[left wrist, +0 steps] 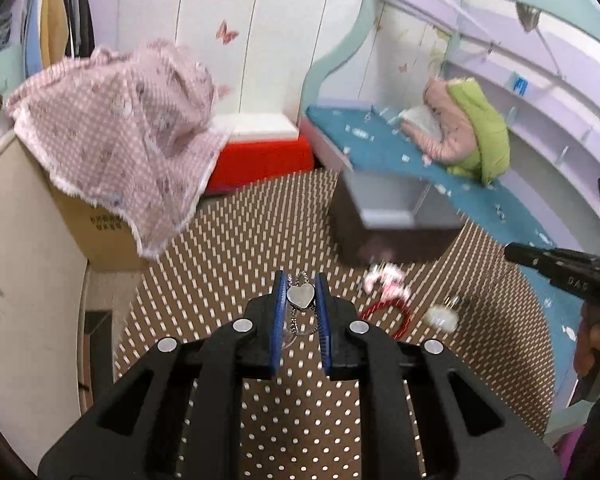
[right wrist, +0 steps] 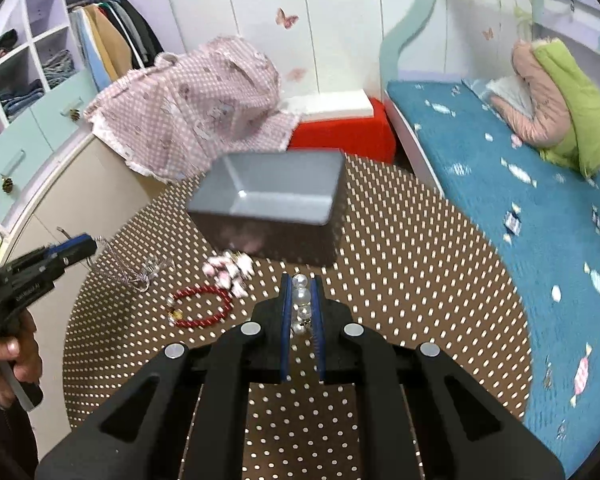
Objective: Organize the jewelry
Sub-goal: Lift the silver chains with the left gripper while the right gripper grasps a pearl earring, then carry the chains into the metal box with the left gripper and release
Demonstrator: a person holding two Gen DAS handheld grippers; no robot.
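The grey box sits open on the dotted round table; everything I carry must go there. My right gripper pinches a string of white pearls, and the box lies straight ahead of it, just past the tips. My left gripper pinches a silver heart necklace, chain hanging down; the box is ahead and to its right, so the right hand is nearer, I think. Both grippers tilt down at the table. The red bead bracelet and pink charm bracelet lie in front of the box.
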